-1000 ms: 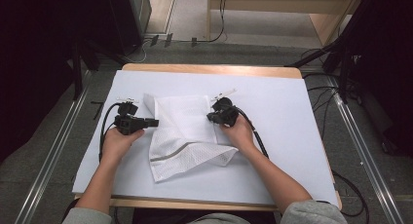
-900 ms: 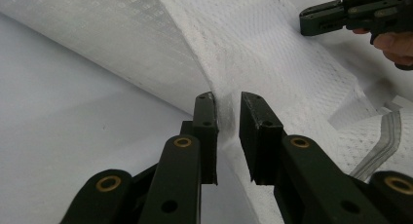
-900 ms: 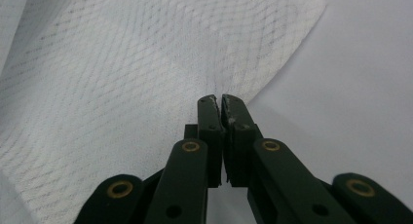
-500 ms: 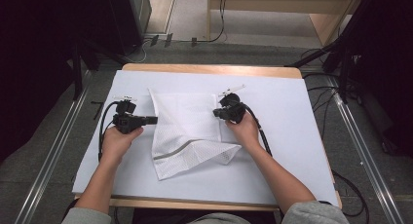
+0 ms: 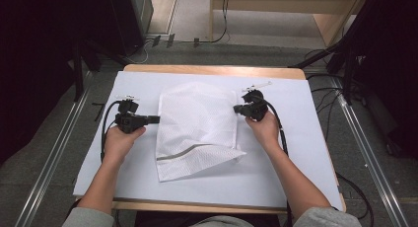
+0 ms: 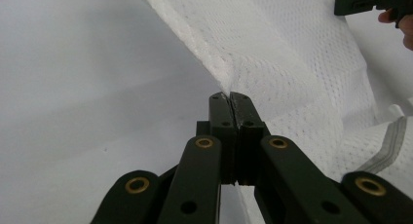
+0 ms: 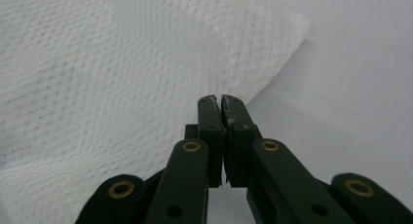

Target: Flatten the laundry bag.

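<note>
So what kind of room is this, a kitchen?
Not a kitchen; probably a lab or workshop for recording. A white-covered table holds a mesh cloth, cables trail over the grey floor, and metal rails flank it.

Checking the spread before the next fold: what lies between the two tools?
In the high view, the white mesh bag spans the stretch between the left tool and the right tool, lying on the white table cover.

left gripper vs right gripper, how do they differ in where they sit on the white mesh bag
The left gripper meets the white mesh bag at its left edge, about halfway down; the right gripper meets the right edge, nearer the far corner. The left gripper points right across the table; the right gripper points left. Both have their jaws pressed together at the bag's edge; whether mesh is pinched between them is unclear.
</note>
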`<state>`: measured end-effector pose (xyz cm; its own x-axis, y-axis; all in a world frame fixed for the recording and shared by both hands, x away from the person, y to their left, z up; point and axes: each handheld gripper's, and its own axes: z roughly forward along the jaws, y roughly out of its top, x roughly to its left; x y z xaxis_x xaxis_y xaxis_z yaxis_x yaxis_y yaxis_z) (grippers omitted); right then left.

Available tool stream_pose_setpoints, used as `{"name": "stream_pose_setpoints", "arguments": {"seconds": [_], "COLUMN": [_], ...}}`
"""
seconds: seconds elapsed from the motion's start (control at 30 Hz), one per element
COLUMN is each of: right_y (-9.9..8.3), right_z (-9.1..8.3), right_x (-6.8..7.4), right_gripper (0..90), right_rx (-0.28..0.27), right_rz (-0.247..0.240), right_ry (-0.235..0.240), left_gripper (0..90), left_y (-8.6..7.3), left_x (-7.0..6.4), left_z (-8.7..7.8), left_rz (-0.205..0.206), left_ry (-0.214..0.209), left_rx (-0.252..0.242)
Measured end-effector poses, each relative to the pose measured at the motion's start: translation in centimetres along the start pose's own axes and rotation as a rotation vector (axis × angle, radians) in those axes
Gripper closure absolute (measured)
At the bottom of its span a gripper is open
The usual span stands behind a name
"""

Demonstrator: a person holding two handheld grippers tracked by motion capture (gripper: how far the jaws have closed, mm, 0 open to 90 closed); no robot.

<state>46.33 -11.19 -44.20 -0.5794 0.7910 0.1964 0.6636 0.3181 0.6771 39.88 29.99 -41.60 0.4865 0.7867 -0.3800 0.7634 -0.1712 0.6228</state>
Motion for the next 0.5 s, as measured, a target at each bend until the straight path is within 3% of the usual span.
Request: {"name": "stream_pose_setpoints", "arguments": {"seconds": [0.4, 0.5], "right_y": [-0.8, -0.7], "right_z": [-1.1, -0.6], "right_x": [-3.1, -3.5], "right_gripper": [89.8, 89.8], "right_rx": [-0.023, -0.034], "right_rz": [0.052, 0.052], "right_ry": [-0.058, -0.064], "left_gripper": [90.0, 90.0], "left_y": [1.1, 1.0], "left_x": [-0.5, -0.7], "left_z": [3.3, 3.9], "left_rz": [0.003, 0.012], "left_ry": [-0.036, -0.019], "left_rx": [0.043, 0.063]}}
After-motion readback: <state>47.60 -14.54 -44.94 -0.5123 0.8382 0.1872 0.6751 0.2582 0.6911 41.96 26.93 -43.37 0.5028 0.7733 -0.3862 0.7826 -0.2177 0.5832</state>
